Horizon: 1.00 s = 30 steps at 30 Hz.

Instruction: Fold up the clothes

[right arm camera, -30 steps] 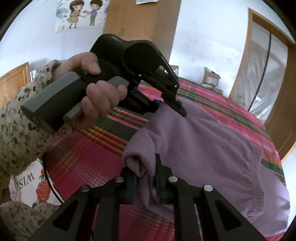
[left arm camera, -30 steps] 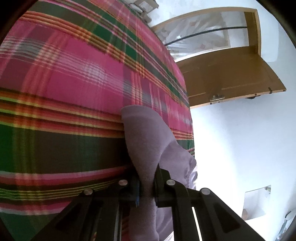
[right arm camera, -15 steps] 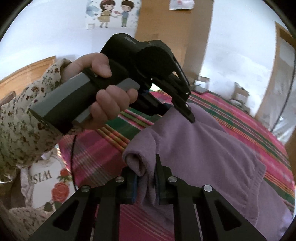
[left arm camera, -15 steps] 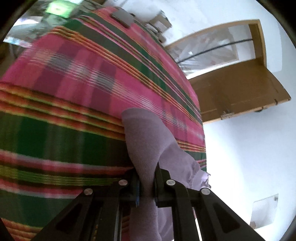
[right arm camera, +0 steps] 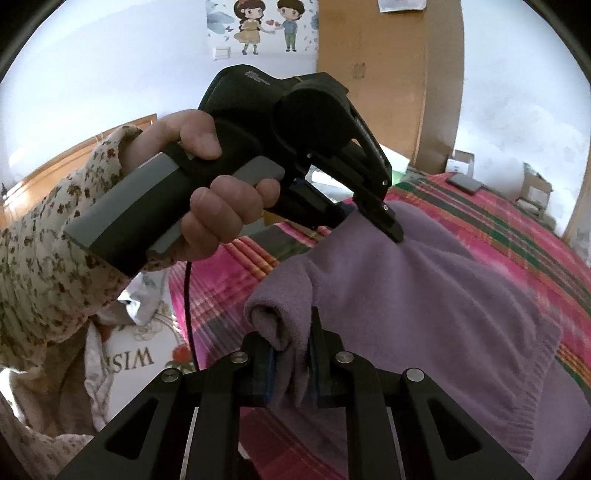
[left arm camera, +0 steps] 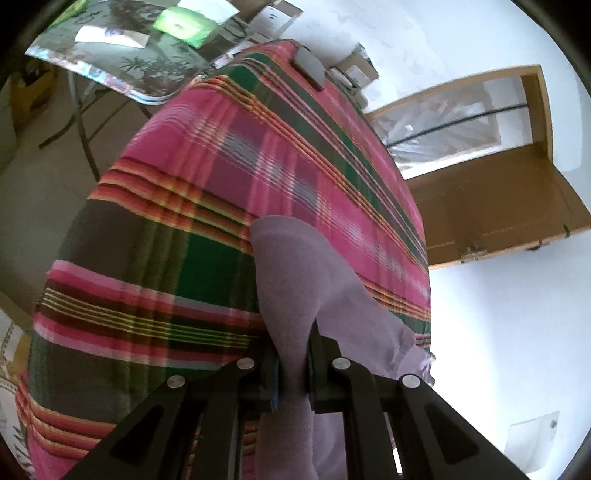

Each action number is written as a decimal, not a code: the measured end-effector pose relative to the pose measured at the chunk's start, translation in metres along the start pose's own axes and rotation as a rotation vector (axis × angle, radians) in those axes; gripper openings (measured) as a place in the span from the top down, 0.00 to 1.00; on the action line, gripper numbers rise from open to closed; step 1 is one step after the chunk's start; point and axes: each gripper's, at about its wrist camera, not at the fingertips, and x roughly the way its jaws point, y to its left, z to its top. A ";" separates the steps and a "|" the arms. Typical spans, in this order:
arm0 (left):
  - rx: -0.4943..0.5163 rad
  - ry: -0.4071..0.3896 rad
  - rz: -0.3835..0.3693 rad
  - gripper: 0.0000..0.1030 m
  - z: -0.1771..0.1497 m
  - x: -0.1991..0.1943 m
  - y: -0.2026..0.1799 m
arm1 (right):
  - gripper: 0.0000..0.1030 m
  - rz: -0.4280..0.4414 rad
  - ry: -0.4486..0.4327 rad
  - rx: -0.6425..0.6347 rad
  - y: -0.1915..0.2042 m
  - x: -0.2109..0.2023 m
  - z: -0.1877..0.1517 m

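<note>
A lilac fleece garment is held up above a bed with a pink, green and brown plaid cover. My left gripper is shut on a fold of the garment, which stands up between its jaws. My right gripper is shut on a rolled edge of the same garment. In the right wrist view a hand in a floral sleeve holds the left gripper, which pinches the cloth's upper edge. The rest of the garment hangs to the right over the plaid cover.
A glass-topped table with a green box stands beyond the bed's far end. A dark flat object lies on the bed's far edge. A wooden door stands open at right. A printed bag sits beside the bed.
Both grippers have risen and tilted with the garment still clamped. The left wrist view now takes in the bed's far end and the glass table; the right wrist view has swung left.
</note>
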 end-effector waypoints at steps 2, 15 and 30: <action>-0.019 0.000 0.000 0.89 -0.001 0.001 0.006 | 0.86 0.015 0.003 0.000 0.004 0.004 0.001; -0.022 -0.088 0.056 0.83 -0.017 -0.021 0.001 | 0.73 0.086 0.039 0.043 0.004 0.008 -0.003; 0.113 -0.304 0.135 0.71 -0.091 -0.064 -0.051 | 0.66 0.117 -0.165 0.182 -0.036 -0.085 -0.018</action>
